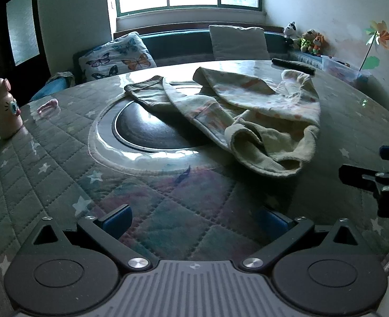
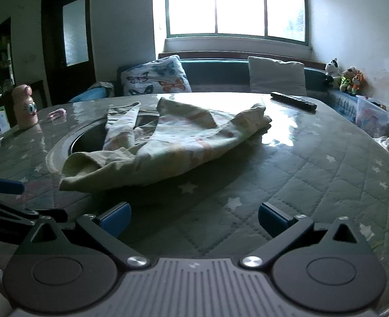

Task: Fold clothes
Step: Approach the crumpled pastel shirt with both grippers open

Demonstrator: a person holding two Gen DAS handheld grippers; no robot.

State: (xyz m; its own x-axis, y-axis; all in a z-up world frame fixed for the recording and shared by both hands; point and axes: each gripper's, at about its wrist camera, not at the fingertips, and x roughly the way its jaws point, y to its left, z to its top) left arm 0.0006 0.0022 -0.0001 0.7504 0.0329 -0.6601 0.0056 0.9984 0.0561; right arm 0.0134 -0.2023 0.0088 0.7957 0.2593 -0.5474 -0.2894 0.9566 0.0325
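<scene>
Table | crumpled garment hides hotplate's far edge; print unclear

Garment lies on table, remote behind.

The pale cream printed garment is soft, matt knit cloth with ribbed cuffs and a fuzzy inner face, lying crumpled on the round table's quilted star-print cloth, which sits under a clear glossy sheet that throws back window glare. At the table's middle, the dark round inset disc looks smooth and shiny, ringed by a glossy pale band. The left gripper and right gripper show matt black plastic arms, bright metal screw heads, smooth blue finger pads and a ribbed grey plastic body.
</scene>
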